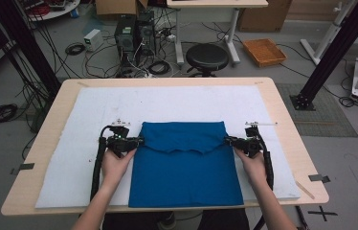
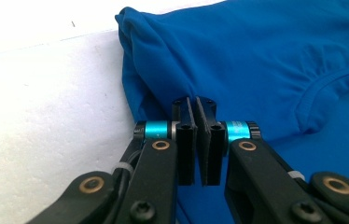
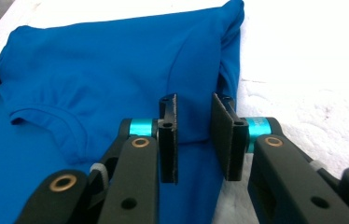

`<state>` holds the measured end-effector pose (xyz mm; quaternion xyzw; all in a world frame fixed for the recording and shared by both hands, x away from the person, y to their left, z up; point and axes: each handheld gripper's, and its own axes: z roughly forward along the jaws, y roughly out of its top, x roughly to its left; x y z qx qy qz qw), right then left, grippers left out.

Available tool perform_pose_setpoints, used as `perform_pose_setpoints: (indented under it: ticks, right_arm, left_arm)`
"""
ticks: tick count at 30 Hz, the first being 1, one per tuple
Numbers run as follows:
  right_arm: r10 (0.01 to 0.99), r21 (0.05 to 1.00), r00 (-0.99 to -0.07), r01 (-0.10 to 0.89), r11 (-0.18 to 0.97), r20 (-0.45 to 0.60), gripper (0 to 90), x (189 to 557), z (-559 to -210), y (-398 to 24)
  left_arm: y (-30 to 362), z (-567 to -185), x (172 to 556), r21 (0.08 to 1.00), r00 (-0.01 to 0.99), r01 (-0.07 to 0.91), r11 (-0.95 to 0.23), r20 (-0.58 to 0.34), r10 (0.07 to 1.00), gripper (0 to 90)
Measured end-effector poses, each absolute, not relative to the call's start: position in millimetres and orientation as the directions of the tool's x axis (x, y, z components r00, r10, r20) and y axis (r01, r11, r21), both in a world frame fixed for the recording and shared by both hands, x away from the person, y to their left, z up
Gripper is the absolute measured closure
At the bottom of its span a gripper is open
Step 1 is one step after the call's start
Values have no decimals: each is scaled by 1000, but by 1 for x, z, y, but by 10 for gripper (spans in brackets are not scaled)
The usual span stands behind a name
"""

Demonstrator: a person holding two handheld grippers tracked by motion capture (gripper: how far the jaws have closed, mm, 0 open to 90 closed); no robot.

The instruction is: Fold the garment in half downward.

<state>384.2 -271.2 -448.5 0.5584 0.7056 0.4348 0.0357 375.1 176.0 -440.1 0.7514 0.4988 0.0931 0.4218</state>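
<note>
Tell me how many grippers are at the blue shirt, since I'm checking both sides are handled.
2: the left gripper at the blue shirt's left edge, jaws shut; the right gripper at its right edge, jaws apart.

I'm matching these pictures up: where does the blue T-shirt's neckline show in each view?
High view: the neckline sits mid-table, on the folded-over flap.
Left gripper view: at right, beyond the jaws.
Right gripper view: at left.
Shared landmark: the white foam pad under the T-shirt.
</note>
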Motion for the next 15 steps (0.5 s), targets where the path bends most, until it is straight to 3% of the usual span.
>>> perform_pose_setpoints:
  ticks: [5, 15]
  right_arm:
    - [822, 675, -401, 737, 27, 405, 885, 382, -446, -268]
    - [824, 732, -449, 678, 62, 346, 893, 369, -431, -264]
  left_arm:
    - [176, -439, 375, 730, 493, 666, -152, -278, 824, 867]
    - [181, -428, 366, 759, 525, 636, -140, -292, 800, 868]
